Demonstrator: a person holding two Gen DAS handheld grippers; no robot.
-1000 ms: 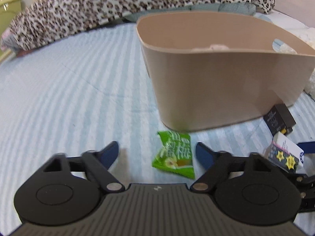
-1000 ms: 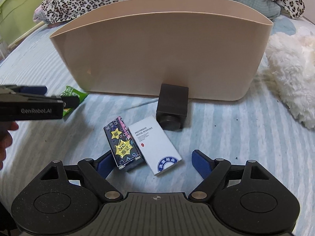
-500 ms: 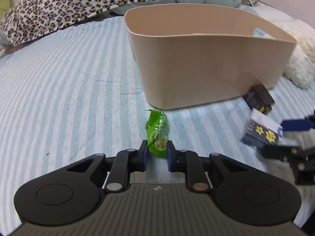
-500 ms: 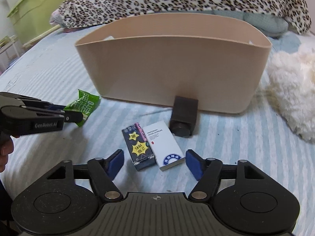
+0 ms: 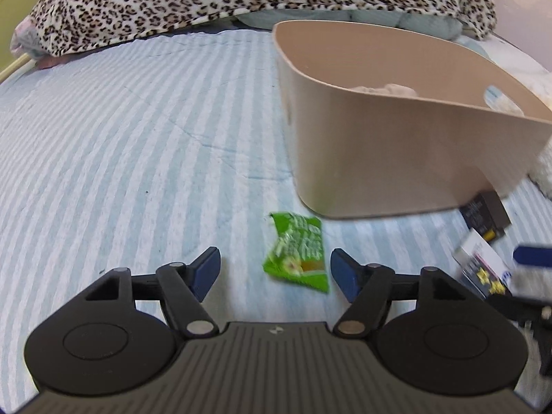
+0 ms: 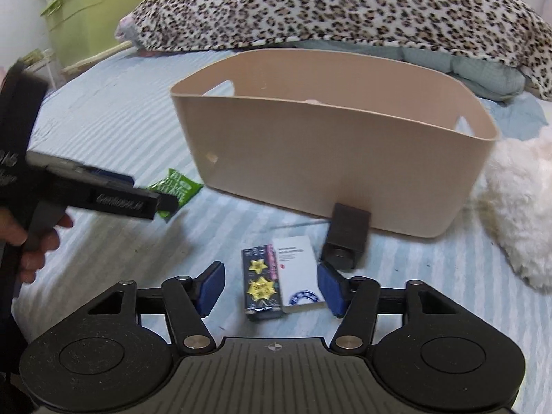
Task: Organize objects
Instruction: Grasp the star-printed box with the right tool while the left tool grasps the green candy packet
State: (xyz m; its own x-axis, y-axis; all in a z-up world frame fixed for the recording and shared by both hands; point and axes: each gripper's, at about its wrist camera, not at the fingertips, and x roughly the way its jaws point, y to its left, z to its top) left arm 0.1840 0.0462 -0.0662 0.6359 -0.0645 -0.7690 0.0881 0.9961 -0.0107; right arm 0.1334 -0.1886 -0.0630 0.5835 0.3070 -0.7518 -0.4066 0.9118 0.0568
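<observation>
Green snack packet (image 5: 297,252) slipped free: your left gripper (image 5: 274,269) jaws, pinching it a moment ago, are spread again, so regrasp.

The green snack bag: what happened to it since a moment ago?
The left gripper had pinched the green snack bag; now its jaws are wide open and the bag lies free on the bed. The right gripper stayed open around the two small boxes.

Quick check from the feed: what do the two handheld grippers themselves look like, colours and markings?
Both match: the left gripper and right gripper have matte black linkage arms with silver pivot pins, blue fingertip pads, round black discs and a ribbed grey body. The left one shows blurred white lettering on its side. No cables visible.
</observation>
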